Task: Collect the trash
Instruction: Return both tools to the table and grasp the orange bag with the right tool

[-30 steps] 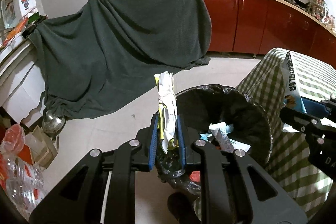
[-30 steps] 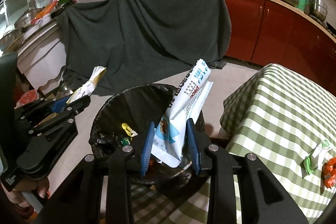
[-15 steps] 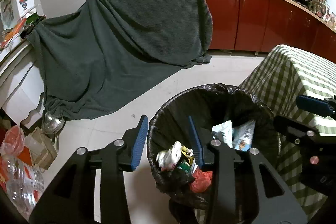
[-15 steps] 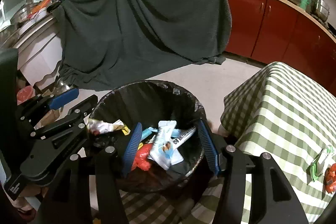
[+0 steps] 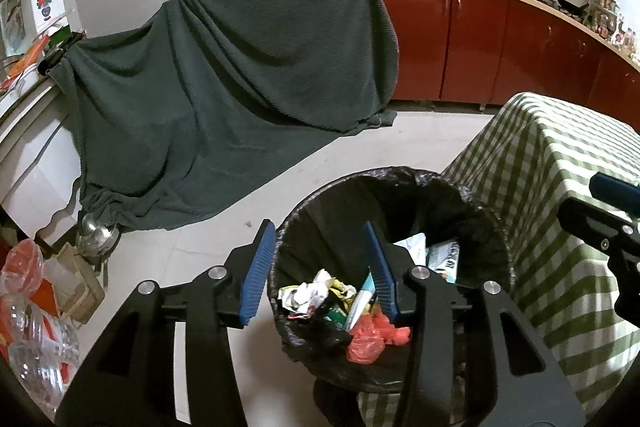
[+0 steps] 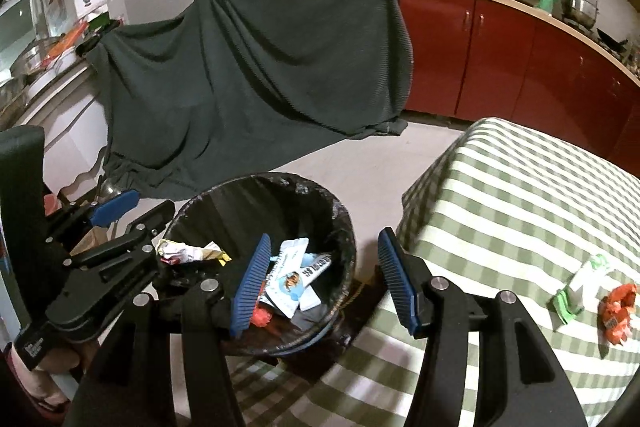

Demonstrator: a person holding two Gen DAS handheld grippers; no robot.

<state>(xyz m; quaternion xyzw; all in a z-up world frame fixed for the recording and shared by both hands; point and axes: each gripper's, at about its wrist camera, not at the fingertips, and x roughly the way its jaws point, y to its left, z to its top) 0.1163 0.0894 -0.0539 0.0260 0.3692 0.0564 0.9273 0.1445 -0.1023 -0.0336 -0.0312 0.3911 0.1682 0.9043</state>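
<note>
Black-lined bin [image 5: 400, 187] on floor beside checked table [image 6: 520, 195]. Left gripper [image 5: 320, 269] over bin, tongs spread, nothing held. Right gripper [image 6: 326, 281] at bin's 3 o'clock rim, tongs spread, empty. Crumpled wrapper [image 5: 310, 293], blue-white packet [image 6: 290, 277] and red plastic [image 5: 376, 337] lie inside bin. Green wrapper [image 6: 578, 285] and orange wrapper [image 6: 618, 311] on table, at 3 o'clock of right gripper.

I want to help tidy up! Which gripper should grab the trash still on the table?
Probably the right gripper. Its jaws are open and empty, and the green wrapper and orange wrapper lie on the checkered table beside it. The left gripper is over the bin.
</note>
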